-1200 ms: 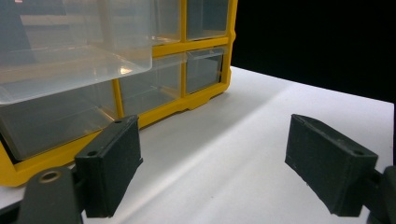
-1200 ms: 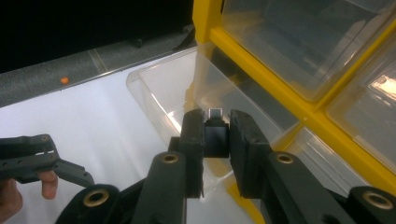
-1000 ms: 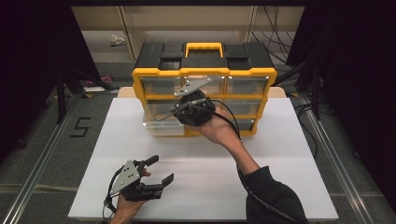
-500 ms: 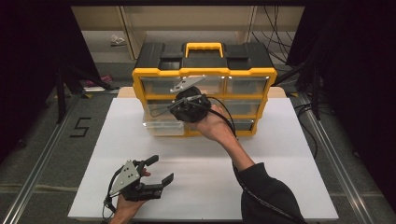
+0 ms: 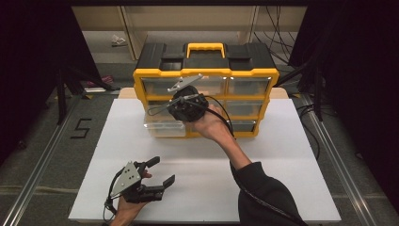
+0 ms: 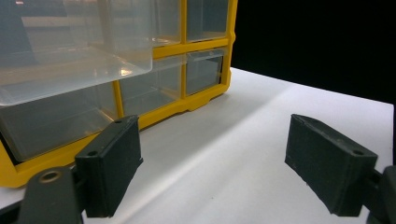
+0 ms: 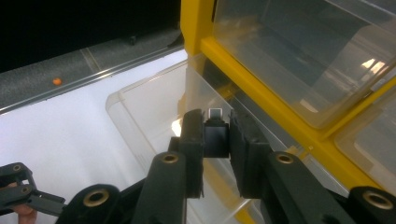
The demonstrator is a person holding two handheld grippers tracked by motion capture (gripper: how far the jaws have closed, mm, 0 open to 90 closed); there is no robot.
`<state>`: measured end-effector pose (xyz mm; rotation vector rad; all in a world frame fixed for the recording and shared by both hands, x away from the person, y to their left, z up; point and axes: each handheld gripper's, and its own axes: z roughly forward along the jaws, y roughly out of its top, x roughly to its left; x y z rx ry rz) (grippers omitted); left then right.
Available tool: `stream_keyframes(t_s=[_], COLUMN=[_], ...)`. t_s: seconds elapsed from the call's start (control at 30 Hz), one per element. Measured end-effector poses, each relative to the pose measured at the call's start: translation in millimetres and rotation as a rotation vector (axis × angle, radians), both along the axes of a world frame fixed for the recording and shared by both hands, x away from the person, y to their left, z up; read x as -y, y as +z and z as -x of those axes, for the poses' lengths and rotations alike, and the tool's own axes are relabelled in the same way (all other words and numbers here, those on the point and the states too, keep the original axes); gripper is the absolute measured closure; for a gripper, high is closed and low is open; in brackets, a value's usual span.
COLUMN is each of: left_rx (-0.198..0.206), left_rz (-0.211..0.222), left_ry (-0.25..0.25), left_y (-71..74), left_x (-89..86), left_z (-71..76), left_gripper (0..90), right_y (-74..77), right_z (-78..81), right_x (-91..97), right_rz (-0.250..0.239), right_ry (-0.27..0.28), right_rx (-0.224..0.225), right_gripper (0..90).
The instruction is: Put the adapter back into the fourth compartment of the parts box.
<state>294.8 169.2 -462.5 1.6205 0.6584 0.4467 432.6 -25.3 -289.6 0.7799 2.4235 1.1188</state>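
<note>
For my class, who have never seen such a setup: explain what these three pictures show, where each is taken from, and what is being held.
No robot here: a person holds a hand-held two-jaw tool in each hand. The high view looks down on a white table top from above. On it stands a yellow plastic drawer cabinet with a black lid and clear drawers; one clear plastic drawer is pulled out. The other two pictures come from cameras riding on the tools. The right gripper is shut on a small black block with a silvery end, above the open drawer. The left gripper stands open, holding nothing, low over the table near the person's edge.
</note>
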Motion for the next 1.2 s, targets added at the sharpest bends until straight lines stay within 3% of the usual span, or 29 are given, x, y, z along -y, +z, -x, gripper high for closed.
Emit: stream_keyframes(t_s=[0.57,0.7,0.8,1.2], left_rx=[0.000,0.000,0.000,-0.002], left_rz=[0.000,0.001,0.001,0.001], left_ry=[-0.002,-0.002,-0.003,-0.004], left_y=[0.0,0.0,-0.1,-0.4], left_x=[-0.1,-0.1,0.0,0.4], left_z=[-0.1,-0.1,-0.2,-0.4], left_gripper=[17.9,17.9,17.9,17.9], right_y=[-8.6,-10.3,-8.6,-5.1], right_z=[-7.5,-10.2,-9.0,-6.9], right_x=[-12.5,-14.5,-14.5,-4.9], right_rz=[0.031,0.003,-0.017,-0.044], right_ry=[0.003,0.007,-0.001,0.000], right_rx=[-0.018,-0.056,-0.045,-0.045], right_gripper=[75.7,52.6,46.1,38.2])
